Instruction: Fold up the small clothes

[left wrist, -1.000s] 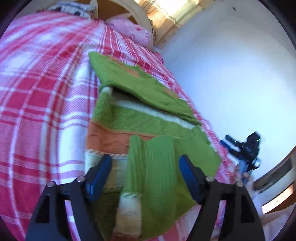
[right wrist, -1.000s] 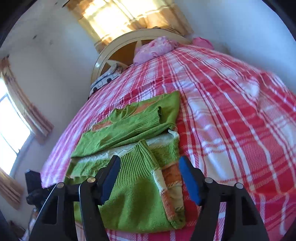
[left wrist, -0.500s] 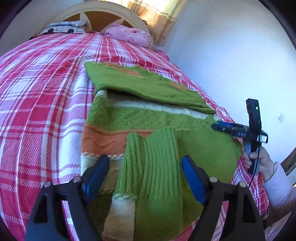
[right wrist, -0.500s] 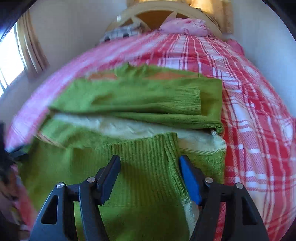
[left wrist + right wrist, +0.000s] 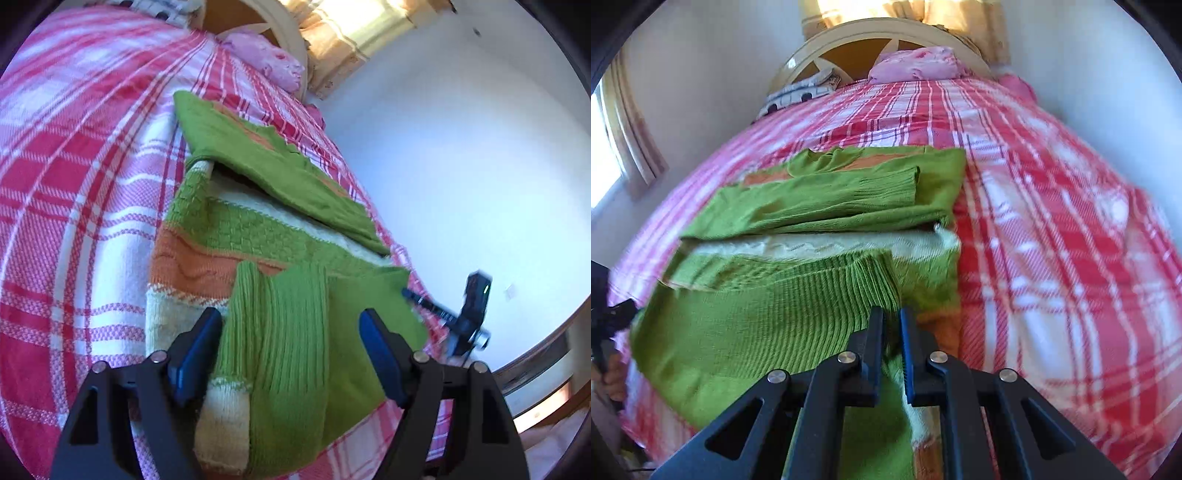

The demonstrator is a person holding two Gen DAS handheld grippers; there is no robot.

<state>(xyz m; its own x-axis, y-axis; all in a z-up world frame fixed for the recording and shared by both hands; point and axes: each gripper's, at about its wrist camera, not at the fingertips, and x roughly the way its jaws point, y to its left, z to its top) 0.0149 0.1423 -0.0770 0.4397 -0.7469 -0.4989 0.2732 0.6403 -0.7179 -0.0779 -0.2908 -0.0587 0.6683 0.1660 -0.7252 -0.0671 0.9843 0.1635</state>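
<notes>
Green, orange and cream striped knit sweater (image 5: 798,295), part-folded on the red-and-white plaid bedspread (image 5: 1052,229). Right gripper (image 5: 892,325), nearly closed, pinches its ribbed edge; left gripper (image 5: 291,343) straddles it wide apart. A shallow pinch risks slipping, undoing the sleeve folds.

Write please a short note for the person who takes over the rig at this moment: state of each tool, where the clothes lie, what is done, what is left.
Left tool: open, holding nothing, its fingers on both sides of the ribbed sleeve cuff.
Right tool: shut on the green sweater at the edge of the ribbed sleeve.
The sweater lies on the red checked bedspread, near the foot of the bed.
Done: both sleeves lie folded across the body.
Left: probably fold the body in half and smooth it flat.
</notes>
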